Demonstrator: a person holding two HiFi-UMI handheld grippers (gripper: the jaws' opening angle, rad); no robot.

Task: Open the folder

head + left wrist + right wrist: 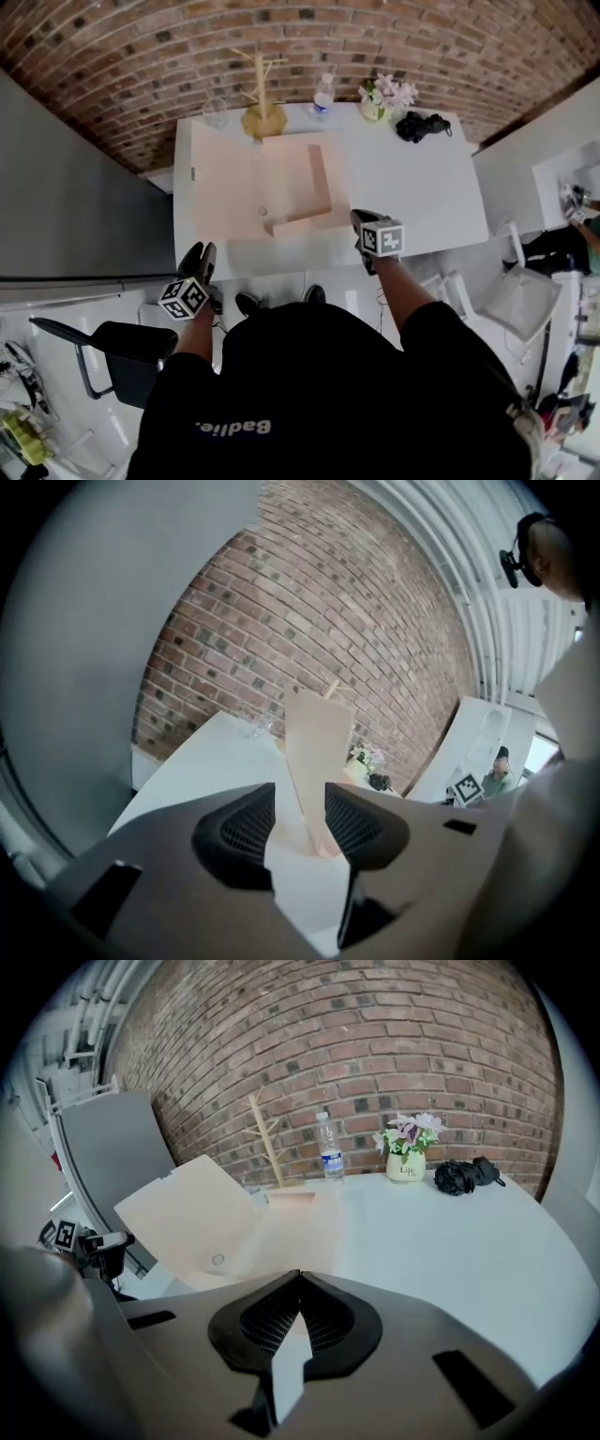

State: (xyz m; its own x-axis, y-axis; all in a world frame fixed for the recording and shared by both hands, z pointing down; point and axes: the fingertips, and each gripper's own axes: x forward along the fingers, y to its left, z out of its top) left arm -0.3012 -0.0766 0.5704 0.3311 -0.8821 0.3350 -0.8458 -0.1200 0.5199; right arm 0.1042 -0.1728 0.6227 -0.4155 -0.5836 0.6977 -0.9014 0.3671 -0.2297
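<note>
Folder [253, 183], between the grippers and just ahead of them: pale peach-beige, plain, no print. Table [422, 187] under it: plain white. Left gripper [200, 249]: dark grey body, black ribbed pads, black-and-white square markers. Right gripper [361, 217]: same colours and markers. Brick wall [141, 56] beyond both: red-brown bricks, some darker, pale mortar lines. Far ahead of the right gripper: bottle [328, 1159] clear with a blue label, flowers [407, 1143] pink and white in a pale pot, bundle [469, 1174] black. Stand [262, 112] ahead of the left gripper: light yellow wood. Shirt [319, 394] behind the grippers: black, white and blue lettering.
</note>
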